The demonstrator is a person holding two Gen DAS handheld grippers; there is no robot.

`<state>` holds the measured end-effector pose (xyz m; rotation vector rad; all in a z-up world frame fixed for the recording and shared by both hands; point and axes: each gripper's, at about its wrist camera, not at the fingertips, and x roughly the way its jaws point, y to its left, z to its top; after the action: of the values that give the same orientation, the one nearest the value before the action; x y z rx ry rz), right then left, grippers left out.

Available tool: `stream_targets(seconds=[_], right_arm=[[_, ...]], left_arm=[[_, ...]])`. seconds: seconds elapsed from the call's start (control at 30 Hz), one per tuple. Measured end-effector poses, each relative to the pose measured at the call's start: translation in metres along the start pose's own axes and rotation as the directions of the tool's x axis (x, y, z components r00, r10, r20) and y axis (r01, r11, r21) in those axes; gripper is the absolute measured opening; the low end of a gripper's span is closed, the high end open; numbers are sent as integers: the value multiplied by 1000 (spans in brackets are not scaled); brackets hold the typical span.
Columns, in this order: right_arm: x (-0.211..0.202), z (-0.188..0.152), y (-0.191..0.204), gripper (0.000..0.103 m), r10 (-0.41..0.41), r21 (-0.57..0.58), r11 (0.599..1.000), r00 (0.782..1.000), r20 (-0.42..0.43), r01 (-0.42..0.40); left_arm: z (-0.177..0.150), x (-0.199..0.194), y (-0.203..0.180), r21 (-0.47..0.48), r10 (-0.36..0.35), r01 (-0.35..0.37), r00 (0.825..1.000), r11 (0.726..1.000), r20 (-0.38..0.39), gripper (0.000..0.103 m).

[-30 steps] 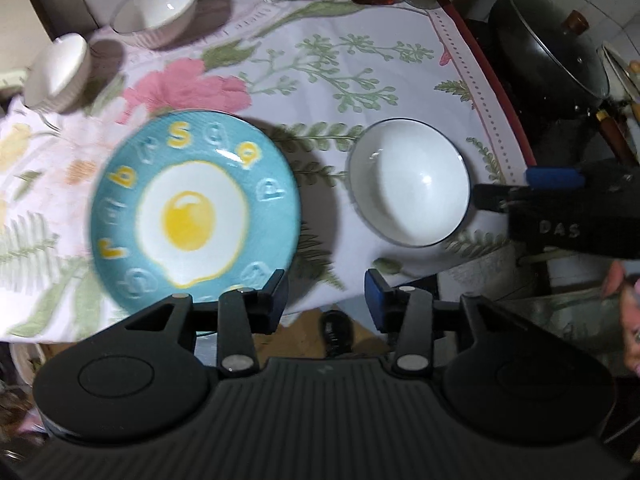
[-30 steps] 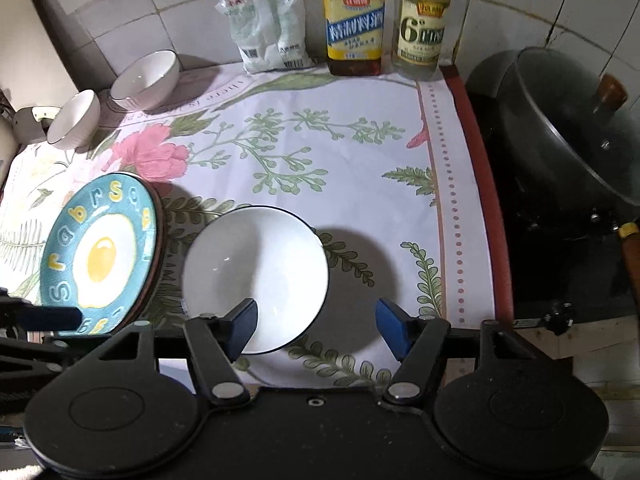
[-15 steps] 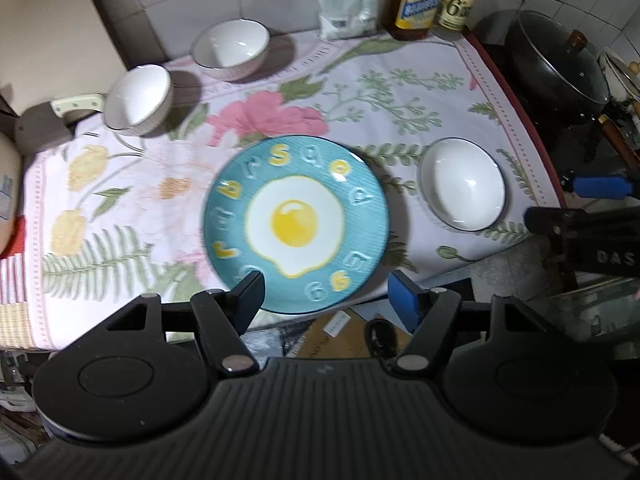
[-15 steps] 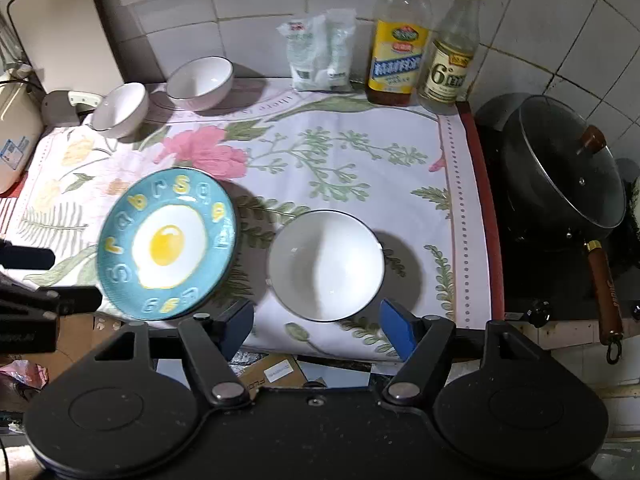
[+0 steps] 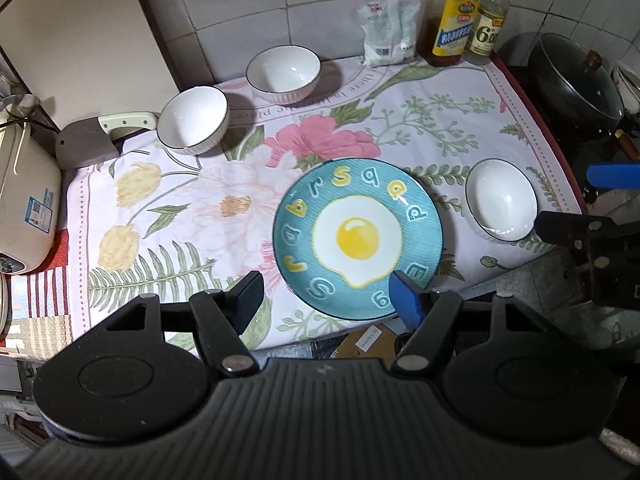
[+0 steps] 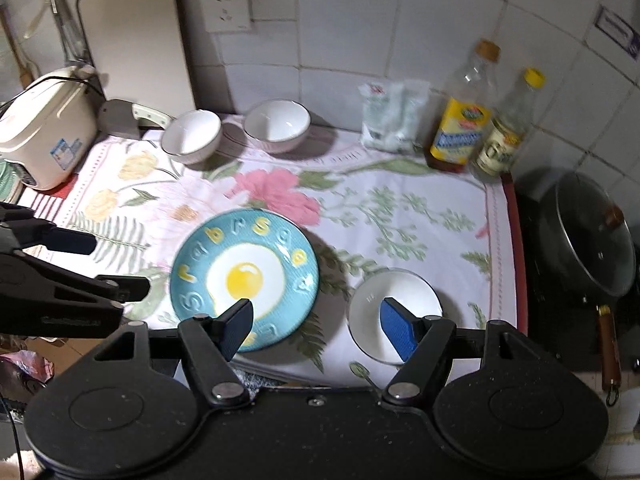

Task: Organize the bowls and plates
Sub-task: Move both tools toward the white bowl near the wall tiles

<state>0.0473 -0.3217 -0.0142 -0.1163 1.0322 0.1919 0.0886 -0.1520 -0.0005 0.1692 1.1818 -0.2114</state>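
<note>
A teal plate with a fried-egg design (image 5: 357,236) (image 6: 244,278) lies on the floral cloth near its front edge. A white bowl (image 5: 501,199) (image 6: 396,312) stands just right of it. Two more white bowls stand at the back left, one (image 5: 193,120) (image 6: 192,136) beside the other (image 5: 283,74) (image 6: 277,125). My left gripper (image 5: 326,300) is open and empty, raised over the front edge by the plate. My right gripper (image 6: 316,326) is open and empty, raised between the plate and the near bowl.
A rice cooker (image 6: 44,128) and a cleaver (image 5: 104,138) sit at the left. A white bag (image 6: 394,114) and two bottles (image 6: 462,120) stand at the back wall. A lidded black wok (image 6: 588,236) is on the stove at the right.
Both grippers have pulled up and back from the table, so more of the counter shows. The left gripper's jaws have opened wider. The plate and bowls have not moved.
</note>
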Motion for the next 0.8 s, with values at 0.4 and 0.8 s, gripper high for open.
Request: stream_targets(seconds=[0.4,0.8], right_arm=[[11,45,18,75,43,-60,997,999,32,-41],[64,107,8,75,143,-121,984,984,107,-130]], left_arm=[[33,-2,31,-32,15,-14,999,999,31,68],[96,44,69,-113,36,-35,999,993,6,68]])
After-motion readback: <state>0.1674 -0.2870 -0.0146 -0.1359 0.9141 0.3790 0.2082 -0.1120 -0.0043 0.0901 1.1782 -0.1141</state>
